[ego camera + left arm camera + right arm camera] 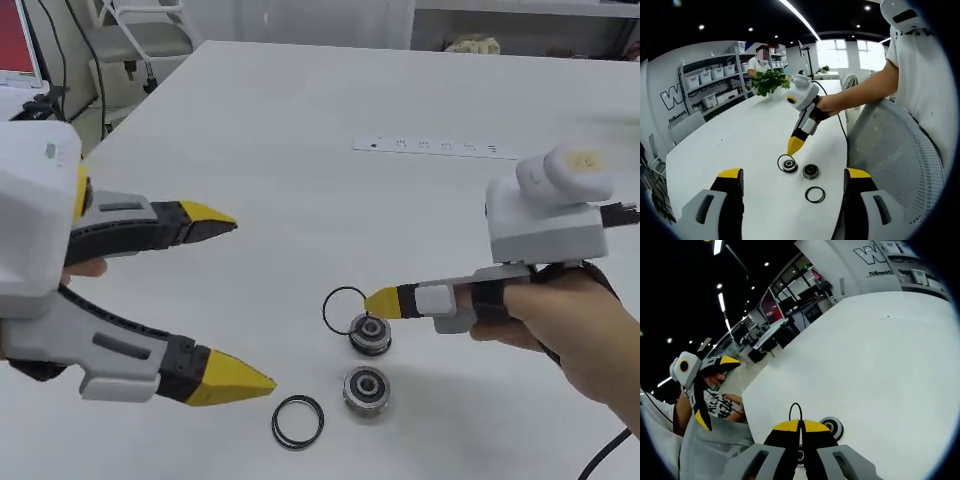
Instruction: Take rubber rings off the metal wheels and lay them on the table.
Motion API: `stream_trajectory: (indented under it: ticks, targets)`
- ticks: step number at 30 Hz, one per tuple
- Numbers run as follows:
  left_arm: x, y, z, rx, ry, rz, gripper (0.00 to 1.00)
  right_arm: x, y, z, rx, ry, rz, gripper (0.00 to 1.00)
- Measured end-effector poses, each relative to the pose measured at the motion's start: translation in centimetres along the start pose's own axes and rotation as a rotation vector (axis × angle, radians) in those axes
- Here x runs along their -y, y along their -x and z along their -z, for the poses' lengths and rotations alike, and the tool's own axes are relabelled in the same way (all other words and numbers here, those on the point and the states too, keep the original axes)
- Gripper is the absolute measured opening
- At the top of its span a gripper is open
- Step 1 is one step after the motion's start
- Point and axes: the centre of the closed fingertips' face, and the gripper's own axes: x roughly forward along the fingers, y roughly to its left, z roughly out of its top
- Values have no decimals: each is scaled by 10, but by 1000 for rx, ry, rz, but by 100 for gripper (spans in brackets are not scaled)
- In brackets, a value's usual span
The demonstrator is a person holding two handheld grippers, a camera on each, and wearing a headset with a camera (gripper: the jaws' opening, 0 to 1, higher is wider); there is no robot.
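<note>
**R gripper (382, 302) nips rubber ring (343, 309) at far wheel (370, 335)**

Head view: R gripper reaches in from 3 o'clock, a hand wrapped round its body. Jaws are clenched tight on the rubber ring. The ring stands out from the tip as an open loop toward 9 o'clock, and its lower edge meets the far wheel. Can't tell if it's still hooked on the wheel. Near wheel (366, 390) sits just at 6 o'clock of the far one, not touching it. Loose ring (298, 422) lies flat on table (300, 130) at 8 o'clock of near wheel; may be two overlapped, can't tell. L gripper (242, 298) is at 9 o'clock, jaws released and spread wide, well apart from the wheels. Power strip (440, 147) is toward 12 o'clock, far back.
</note>
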Motion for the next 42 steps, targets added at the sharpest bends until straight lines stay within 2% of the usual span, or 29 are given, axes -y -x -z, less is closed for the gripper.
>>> stream_trajectory:
  ticks: [5, 6, 11, 18, 21, 26, 30, 35, 42]
  targets:
    - [5, 7, 6, 13, 28, -16, 83, -6, -2, 3, -13, 4, -22, 0]
    - [6, 9, 12, 4, 41, -31, 84, -8, -3, 4, -20, 8, -29, 0]
    - [13, 12, 25, 1, 58, -40, 91, -17, -6, 9, -42, 26, -52, 0]
    - [21, 11, 34, 12, 133, -34, 99, -27, -13, 18, -84, 47, -80, 0]
    - [22, 11, 34, 28, 145, -32, 99, -28, -15, 23, -102, 54, -83, 0]
    - [25, 8, 42, 2, 153, -26, 99, -31, -18, 30, -131, 62, -93, 0]
    - [30, 3, 46, -3, 169, -18, 99, -35, -22, 38, -162, 69, -107, 0]
    - [40, -2, 58, -36, 195, 9, 99, -41, -28, 47, -197, 78, -127, 0]
    - [40, -3, 60, -41, 215, 8, 99, -50, -34, 58, -237, 83, -157, 0]
